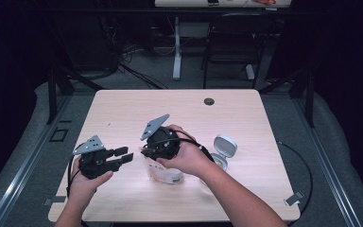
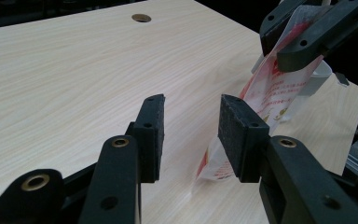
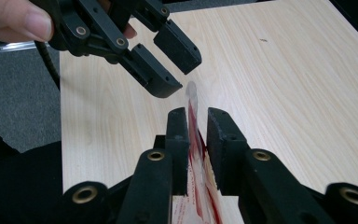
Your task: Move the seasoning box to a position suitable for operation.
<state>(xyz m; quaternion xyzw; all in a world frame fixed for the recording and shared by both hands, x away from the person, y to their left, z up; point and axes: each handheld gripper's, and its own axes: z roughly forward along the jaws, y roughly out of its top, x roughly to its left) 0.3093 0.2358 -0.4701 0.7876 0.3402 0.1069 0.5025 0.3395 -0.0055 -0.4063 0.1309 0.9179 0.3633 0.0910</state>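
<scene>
A clear plastic bag (image 1: 166,176) with red print stands on edge on the light wooden table (image 1: 123,109). My right gripper (image 3: 196,116) comes down over its top edge, and the thin bag (image 3: 192,100) runs up between the two pads. It lies along one pad, with a narrow gap to the other. My left gripper (image 1: 125,155) is held level just left of the bag, open, with nothing between its pads (image 2: 151,135). In the left gripper view the bag (image 2: 270,93) rises behind one pad, with the right gripper (image 2: 298,32) at its top.
A white round object (image 1: 224,146) with a raised lid stands right of the bag. A cable hole (image 1: 209,101) sits near the table's far edge. A dark chair (image 1: 231,38) and a desk leg stand beyond the table.
</scene>
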